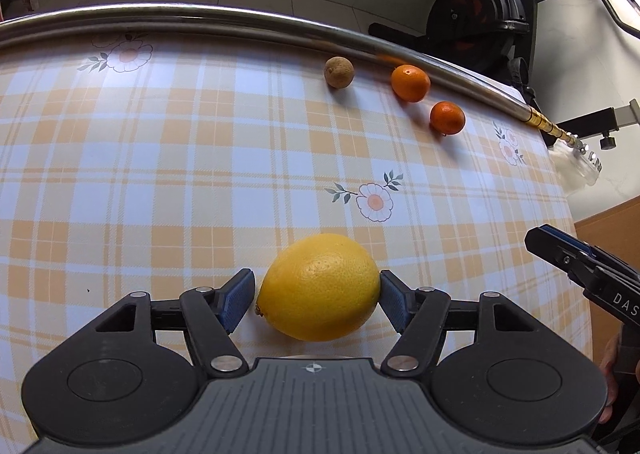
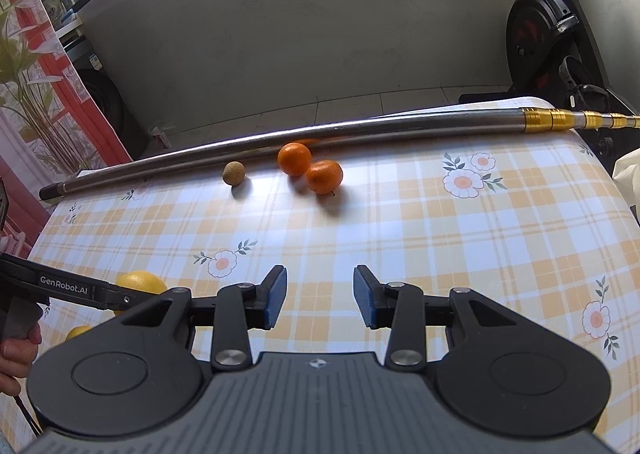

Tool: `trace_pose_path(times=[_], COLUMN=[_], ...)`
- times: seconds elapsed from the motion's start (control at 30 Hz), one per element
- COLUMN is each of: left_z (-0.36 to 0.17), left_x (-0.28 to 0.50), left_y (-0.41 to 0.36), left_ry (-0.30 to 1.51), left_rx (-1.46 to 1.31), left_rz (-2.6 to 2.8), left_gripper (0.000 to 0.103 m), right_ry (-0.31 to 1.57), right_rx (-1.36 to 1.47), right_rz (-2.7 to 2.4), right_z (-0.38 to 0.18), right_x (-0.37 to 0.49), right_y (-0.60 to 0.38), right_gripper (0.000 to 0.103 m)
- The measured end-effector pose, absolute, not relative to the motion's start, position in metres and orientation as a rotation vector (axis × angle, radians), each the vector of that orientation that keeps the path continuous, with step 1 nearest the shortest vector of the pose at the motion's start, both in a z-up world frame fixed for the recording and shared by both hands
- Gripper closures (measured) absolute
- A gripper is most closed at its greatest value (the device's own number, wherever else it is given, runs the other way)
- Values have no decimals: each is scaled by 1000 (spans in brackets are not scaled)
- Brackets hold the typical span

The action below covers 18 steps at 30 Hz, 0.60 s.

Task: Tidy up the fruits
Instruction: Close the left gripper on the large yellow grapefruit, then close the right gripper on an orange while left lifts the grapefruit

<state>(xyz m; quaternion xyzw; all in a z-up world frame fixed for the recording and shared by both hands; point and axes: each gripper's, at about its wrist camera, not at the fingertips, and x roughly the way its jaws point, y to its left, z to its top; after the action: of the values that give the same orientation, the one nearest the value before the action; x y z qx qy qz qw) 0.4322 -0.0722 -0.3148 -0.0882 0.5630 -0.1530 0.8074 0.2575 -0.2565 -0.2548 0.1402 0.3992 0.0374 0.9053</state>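
The left gripper [image 1: 318, 296] brackets the lemon [image 1: 319, 287], low center of the left wrist view. The right blue pad [image 1: 394, 304] touches the fruit's blunt end, while a thin gap shows betw. the left pad and the nub end, so I can't tell if it's a firm grip or just closing in. Prob. it's lined up this way to pinch the lemon end to end. The lemon's long axis runs across the frame, roughly pad to pad, w/ the small nub pointing lower left and the fat end to the right. It seems to sit on the checked tablecloth [image 1: 160, 174], tho contact is hard to confirm. In the upper right of that view, two oranges [image 1: 411, 83] and a small brown fruit [image 1: 339, 72] line up along a metal pole [image 1: 240, 16], which prob. stops them rolling off the far edge. The right gripper [image 2: 320, 296] is spread wide w/ nothing in it, low center of its own view, over bare cloth. A second small yellow fruit [image 2: 79, 332] peeks out at lower left there.
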Motion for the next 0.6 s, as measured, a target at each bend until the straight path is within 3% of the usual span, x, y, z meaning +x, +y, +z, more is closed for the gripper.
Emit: trace_pose_path(times=[0.1, 0.6], left_z=[-314, -289], left_x=[433, 422], left_y=[-69, -43], left_ry=[1190, 1044], left_rx=[-214, -172], left_rz=[-337, -265], left_gripper=[39, 40], right_ry=[825, 718], right_rx=[289, 225], right_rz=[77, 119], right_z=[-255, -260], right_x=[258, 289], right_y=[-256, -251], right_gripper=[63, 61])
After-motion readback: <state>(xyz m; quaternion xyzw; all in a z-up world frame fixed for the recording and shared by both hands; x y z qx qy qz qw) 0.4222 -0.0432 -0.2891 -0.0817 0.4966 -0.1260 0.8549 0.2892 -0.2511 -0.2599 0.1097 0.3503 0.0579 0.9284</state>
